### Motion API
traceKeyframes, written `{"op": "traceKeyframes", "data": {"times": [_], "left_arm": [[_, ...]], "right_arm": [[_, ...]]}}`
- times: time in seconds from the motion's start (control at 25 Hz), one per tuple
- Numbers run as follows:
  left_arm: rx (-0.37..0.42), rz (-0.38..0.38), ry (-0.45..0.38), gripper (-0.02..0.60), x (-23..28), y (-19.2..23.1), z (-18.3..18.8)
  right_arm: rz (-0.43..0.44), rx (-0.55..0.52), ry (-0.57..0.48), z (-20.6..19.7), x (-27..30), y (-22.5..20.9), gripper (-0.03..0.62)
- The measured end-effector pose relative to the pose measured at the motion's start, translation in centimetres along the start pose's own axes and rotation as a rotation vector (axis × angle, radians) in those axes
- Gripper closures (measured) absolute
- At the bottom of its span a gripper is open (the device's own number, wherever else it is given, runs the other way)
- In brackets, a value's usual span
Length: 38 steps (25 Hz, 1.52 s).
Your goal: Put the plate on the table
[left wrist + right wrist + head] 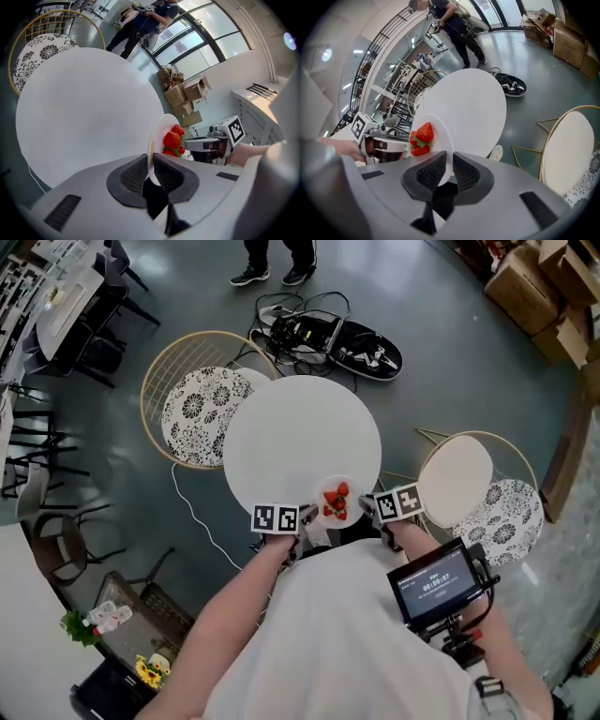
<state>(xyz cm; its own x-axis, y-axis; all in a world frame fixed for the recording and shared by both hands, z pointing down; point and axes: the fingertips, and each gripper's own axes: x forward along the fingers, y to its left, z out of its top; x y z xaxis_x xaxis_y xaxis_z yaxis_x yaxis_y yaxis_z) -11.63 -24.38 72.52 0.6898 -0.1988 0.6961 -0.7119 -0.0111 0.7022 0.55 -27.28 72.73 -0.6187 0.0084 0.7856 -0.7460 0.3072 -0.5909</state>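
A small white plate (336, 502) with red strawberries (337, 500) hangs at the near edge of the round white table (302, 432). My left gripper (306, 516) is shut on the plate's left rim and my right gripper (368, 506) on its right rim. In the left gripper view the plate (156, 137) stands edge-on between the pads of the left gripper (152, 167), strawberries (172, 139) beyond. In the right gripper view the right gripper (449, 169) clamps the plate (442, 136), with the strawberries (423, 134) over the table (473, 101).
A wire chair with a patterned cushion (200, 405) stands left of the table. A chair with a cream seat (457, 479) and a patterned cushion (507, 520) is at the right. A black bag and cables (330, 337) lie on the floor beyond; a person (276, 261) stands there.
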Motion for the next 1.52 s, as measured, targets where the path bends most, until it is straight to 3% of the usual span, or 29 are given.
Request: {"op": "traceKeyframes", "data": {"times": [0.24, 0.4, 0.68, 1.04, 1.36, 1.52], "left_arm": [[-0.112, 0.030, 0.061, 0.560, 3.2, 2.1, 0.4], [-0.138, 0.074, 0.089, 0.557, 5.2, 3.3, 1.4], [-0.027, 0.175, 0.105, 0.549, 7.8, 4.2, 4.8], [0.057, 0.251, 0.116, 0.530, 8.4, 4.5, 7.4], [0.139, 0.345, 0.111, 0.515, 8.2, 4.8, 7.0], [0.133, 0.383, 0.117, 0.509, 8.1, 4.9, 7.3]], "right_arm": [[-0.009, 0.014, 0.049, 0.7, 2.3, -3.0, 0.566], [-0.018, 0.001, 0.055, 2.0, 3.6, -4.9, 0.566], [-0.024, -0.035, 0.051, 5.4, 4.6, -7.6, 0.568], [-0.038, -0.085, 0.034, 7.9, 4.9, -8.3, 0.565], [-0.123, -0.263, 0.033, 7.4, 5.4, -8.2, 0.539], [-0.173, -0.358, 0.047, 7.7, 5.6, -8.2, 0.528]]}}
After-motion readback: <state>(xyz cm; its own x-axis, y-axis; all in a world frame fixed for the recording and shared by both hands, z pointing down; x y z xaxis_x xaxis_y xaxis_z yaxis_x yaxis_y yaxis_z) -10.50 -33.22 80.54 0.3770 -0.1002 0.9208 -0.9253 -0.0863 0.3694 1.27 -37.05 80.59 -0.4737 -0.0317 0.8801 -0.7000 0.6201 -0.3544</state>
